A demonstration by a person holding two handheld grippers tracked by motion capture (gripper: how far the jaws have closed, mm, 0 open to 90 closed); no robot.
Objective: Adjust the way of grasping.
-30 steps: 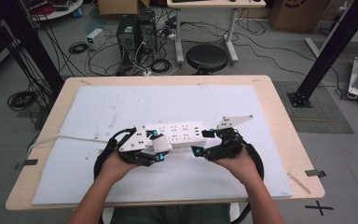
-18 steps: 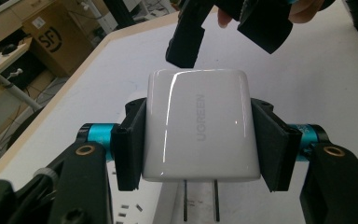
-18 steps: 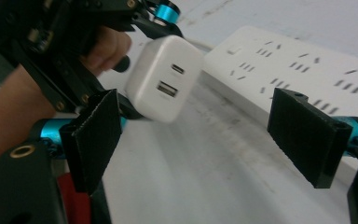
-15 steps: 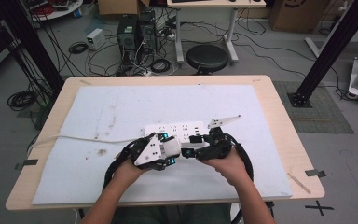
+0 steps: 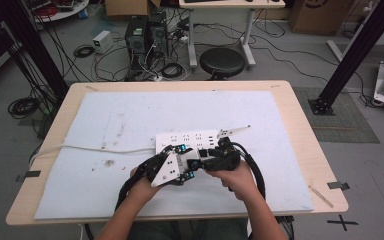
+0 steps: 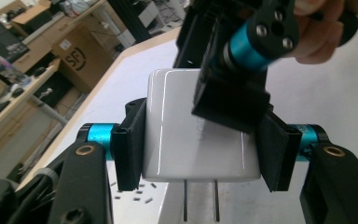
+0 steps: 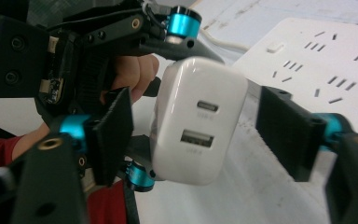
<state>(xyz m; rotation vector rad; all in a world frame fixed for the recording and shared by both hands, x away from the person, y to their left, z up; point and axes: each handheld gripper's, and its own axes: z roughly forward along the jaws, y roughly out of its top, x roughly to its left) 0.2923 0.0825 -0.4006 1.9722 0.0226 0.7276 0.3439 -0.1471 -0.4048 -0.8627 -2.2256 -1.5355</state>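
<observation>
A white wall charger (image 6: 200, 135) with two metal prongs sits clamped between the pads of my left gripper (image 6: 200, 154), which is shut on its sides. In the right gripper view the charger (image 7: 198, 121) shows two USB ports. My right gripper (image 7: 200, 130) stands open around it, with a gap at each pad. One of its fingers (image 6: 228, 100) lies against the charger's face in the left gripper view. From above, the left gripper (image 5: 182, 165) and right gripper (image 5: 207, 162) meet just in front of a white power strip (image 5: 187, 139).
The power strip lies on a white mat (image 5: 130, 115) on a wooden table (image 5: 300, 125). Its white cable (image 5: 95, 148) runs off to the left edge. A stool, computers and loose cables stand on the floor beyond the table.
Both hands have drawn together and toward the table's near edge, from the two ends of the power strip to a spot in front of it.
</observation>
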